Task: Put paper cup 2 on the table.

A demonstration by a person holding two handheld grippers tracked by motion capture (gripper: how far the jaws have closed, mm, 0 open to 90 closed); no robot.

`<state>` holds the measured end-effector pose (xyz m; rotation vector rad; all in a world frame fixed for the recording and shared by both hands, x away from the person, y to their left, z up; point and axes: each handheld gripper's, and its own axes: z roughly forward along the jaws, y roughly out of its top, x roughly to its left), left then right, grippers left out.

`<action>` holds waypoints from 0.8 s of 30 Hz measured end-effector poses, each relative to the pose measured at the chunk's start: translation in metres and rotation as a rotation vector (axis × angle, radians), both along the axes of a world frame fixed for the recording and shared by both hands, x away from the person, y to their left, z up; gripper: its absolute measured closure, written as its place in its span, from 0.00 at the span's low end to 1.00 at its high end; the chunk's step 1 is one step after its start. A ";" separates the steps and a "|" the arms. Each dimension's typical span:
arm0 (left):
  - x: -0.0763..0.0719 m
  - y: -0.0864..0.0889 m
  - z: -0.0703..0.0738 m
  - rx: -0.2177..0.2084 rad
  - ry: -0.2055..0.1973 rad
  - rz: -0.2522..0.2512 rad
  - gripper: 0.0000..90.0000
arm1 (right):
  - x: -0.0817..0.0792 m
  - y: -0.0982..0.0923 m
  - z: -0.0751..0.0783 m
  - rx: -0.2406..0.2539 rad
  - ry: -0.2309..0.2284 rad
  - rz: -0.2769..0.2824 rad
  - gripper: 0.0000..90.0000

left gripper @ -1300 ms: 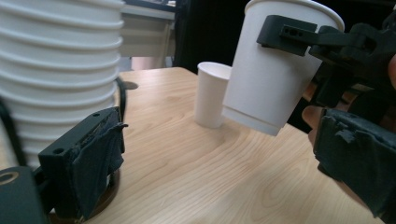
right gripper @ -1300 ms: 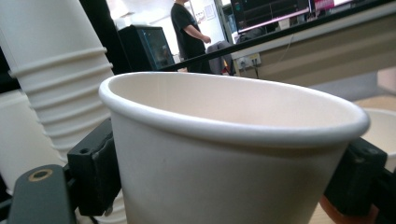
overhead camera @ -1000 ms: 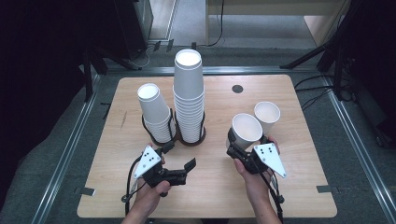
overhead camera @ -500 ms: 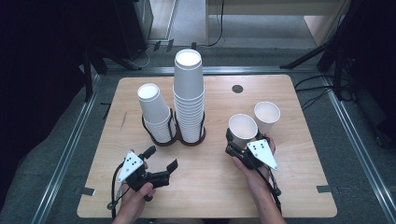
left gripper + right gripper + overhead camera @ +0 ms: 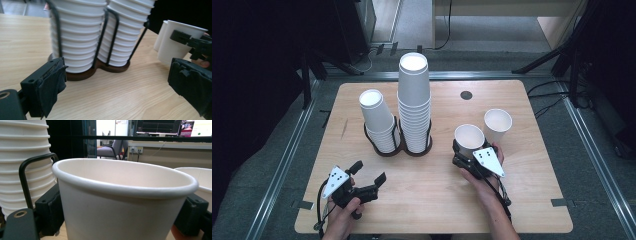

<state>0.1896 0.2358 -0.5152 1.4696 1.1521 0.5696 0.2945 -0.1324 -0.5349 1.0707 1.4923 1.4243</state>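
Note:
My right gripper (image 5: 468, 153) is shut on a white paper cup (image 5: 469, 136), which stands upright at the table's right, close beside a second white cup (image 5: 497, 122). In the right gripper view that held cup (image 5: 120, 202) sits between the two black jaws of my right gripper (image 5: 122, 217), each jaw against its wall. My left gripper (image 5: 369, 172) is open with nothing in it near the front left edge, pointing at the cup stacks. In the left gripper view my left gripper (image 5: 117, 82) has wide-set jaws that frame the holder.
A dark two-ring wire holder (image 5: 399, 149) in the table's middle carries a tall stack of cups (image 5: 414, 95) and a shorter, leaning stack (image 5: 378, 120). A small dark hole (image 5: 466, 95) marks the wooden table (image 5: 432, 200) at the back. Metal rails run along both sides.
My left gripper has drawn back toward the front left corner and sunk lower. My right gripper has come down with the cup, which went from tilted to upright.

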 end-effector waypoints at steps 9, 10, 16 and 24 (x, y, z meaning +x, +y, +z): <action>-0.006 0.014 -0.006 0.011 0.019 0.031 0.03 | 0.000 0.000 -0.005 -0.033 0.026 0.009 0.15; -0.006 0.016 -0.006 0.004 0.024 0.031 0.03 | 0.000 0.000 -0.005 -0.031 0.033 0.011 0.15; -0.007 0.019 -0.008 -0.001 0.031 0.036 0.03 | 0.000 -0.003 -0.009 -0.031 0.069 -0.003 0.14; -0.009 0.019 -0.010 -0.003 0.038 0.046 0.02 | -0.002 -0.007 -0.011 -0.017 0.082 0.001 0.13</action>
